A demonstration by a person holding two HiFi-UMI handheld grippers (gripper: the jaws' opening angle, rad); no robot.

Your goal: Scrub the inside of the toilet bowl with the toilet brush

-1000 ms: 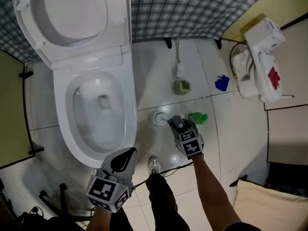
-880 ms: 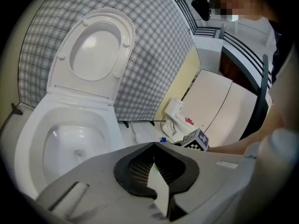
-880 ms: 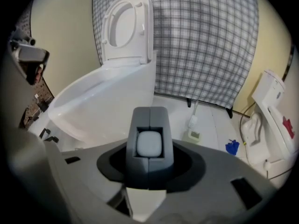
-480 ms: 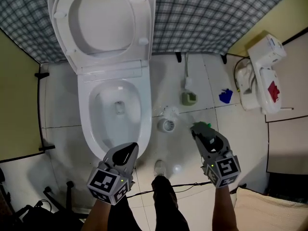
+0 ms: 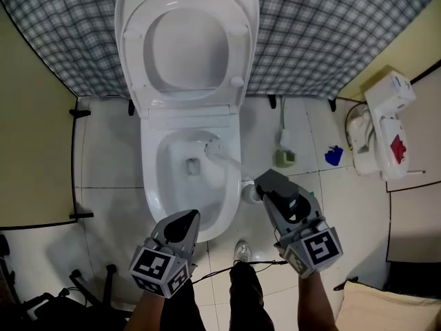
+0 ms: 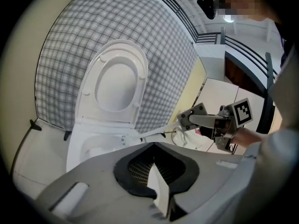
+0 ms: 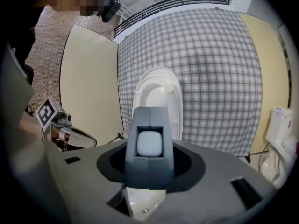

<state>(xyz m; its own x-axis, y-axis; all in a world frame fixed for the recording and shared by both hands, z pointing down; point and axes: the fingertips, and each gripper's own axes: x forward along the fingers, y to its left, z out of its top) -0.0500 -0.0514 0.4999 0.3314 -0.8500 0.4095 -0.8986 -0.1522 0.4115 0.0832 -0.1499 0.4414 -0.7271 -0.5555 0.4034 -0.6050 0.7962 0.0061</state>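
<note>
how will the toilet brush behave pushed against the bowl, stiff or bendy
The toilet brush has a thin white handle, so it probably flexes a little under pressure. Its bristly head likely gives and springs back. Held only by its end in the right gripper, it may pivot in the grip.

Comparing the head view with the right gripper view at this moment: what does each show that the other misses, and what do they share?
Only the head view: the toilet brush with its bristle head over the bowl, the brush holder on the floor, and the right gripper seen from outside.
Only the right gripper view: the white handle end clamped between its jaws, and a railing above the curtain.
Both: the raised lid, the checked curtain and the left gripper.
</note>
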